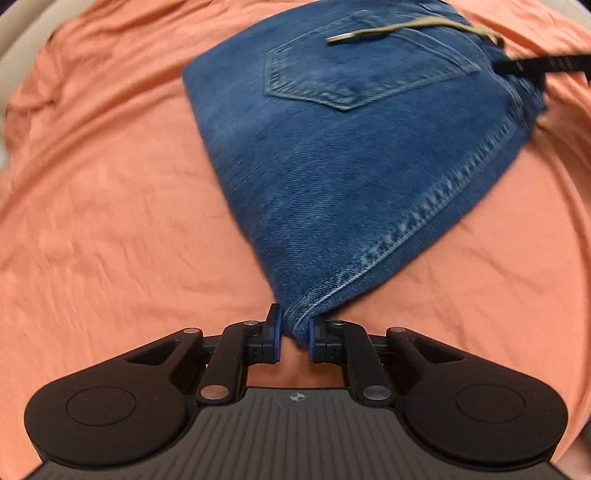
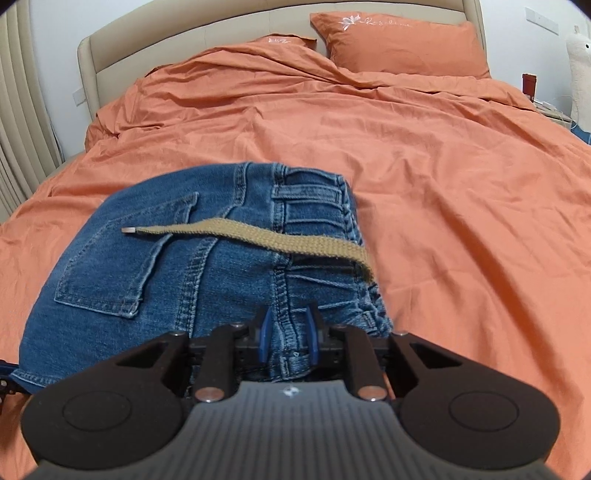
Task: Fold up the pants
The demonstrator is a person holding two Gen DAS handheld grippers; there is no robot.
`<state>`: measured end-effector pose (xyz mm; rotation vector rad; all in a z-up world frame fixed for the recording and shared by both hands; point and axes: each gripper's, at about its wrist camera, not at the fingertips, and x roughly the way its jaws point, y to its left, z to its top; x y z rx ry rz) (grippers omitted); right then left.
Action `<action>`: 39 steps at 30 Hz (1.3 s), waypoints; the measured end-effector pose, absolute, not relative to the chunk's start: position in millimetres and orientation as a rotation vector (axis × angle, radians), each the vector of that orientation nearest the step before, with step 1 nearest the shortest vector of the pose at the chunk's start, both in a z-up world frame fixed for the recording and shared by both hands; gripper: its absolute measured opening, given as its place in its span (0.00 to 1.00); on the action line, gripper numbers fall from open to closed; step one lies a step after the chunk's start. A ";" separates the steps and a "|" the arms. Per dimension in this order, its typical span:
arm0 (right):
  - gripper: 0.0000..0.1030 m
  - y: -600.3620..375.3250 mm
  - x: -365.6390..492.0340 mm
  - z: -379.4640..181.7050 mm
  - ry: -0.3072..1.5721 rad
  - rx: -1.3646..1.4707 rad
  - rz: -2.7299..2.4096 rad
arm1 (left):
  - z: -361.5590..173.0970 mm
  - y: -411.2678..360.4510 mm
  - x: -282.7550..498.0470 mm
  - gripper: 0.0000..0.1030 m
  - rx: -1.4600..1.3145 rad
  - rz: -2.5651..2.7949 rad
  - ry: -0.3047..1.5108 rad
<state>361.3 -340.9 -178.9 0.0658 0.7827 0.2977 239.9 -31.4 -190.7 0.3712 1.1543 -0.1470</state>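
Note:
Blue denim pants [image 1: 354,147] lie folded on an orange bedsheet [image 1: 110,184], back pocket up. My left gripper [image 1: 295,332] is shut on a corner of the pants near the seam. My right gripper [image 2: 288,332] is shut on the waistband end of the pants [image 2: 184,258], by a belt loop. A tan fabric belt [image 2: 258,236] with a metal tip lies across the denim; it also shows in the left wrist view [image 1: 406,27]. The right gripper [image 1: 546,64] shows as a dark shape at the far right of the left wrist view.
The bed is covered with a rumpled orange duvet [image 2: 406,147]. Two orange pillows [image 2: 402,44] lie against a beige headboard [image 2: 184,29]. A nightstand with small items [image 2: 546,107] and a white plush toy [image 2: 581,74] stand at the far right.

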 end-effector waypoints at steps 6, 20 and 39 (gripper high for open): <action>0.08 -344.1 365.2 -179.1 0.798 0.078 0.287 | -185.0 -29.2 239.7 0.16 0.379 -0.151 1.214; 0.17 -369.9 334.0 -149.6 0.750 0.137 0.240 | -116.6 -35.8 228.6 0.37 0.474 -0.044 1.090; 0.63 -411.6 398.0 -165.9 0.806 0.417 0.313 | -113.2 -19.6 316.3 0.73 0.194 -0.074 0.989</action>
